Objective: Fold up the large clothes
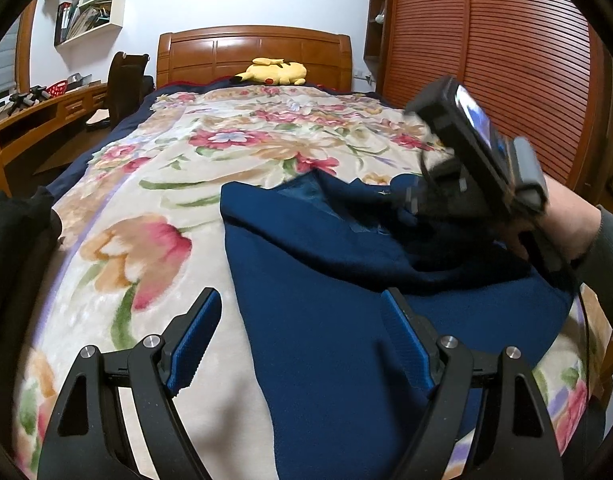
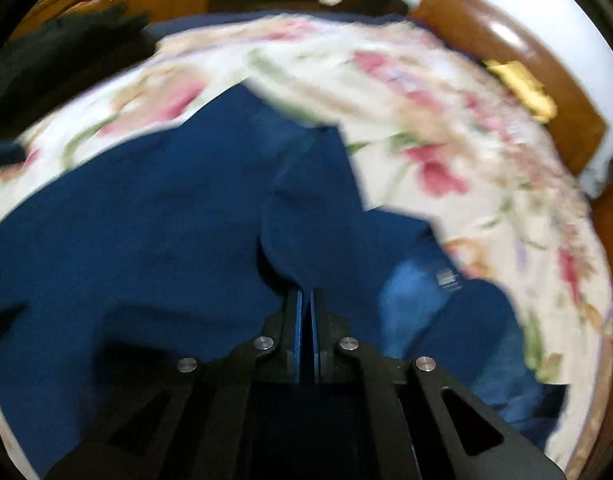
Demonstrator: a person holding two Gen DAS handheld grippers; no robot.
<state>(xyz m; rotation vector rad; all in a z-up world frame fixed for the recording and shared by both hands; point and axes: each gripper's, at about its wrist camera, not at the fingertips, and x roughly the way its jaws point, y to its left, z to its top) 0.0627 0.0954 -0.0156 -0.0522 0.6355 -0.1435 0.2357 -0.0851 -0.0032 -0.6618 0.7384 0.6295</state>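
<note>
Blue garment pinched; left jaws wide.

The right gripper has its blue pads pressed together on a raised fold of the navy garment. The garment spreads left and near over a floral blanket; a wooden headboard stands far right.

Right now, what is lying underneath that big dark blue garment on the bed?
The dark blue garment lies on a cream floral blanket that shows all around it. Anything between them is covered.
</note>
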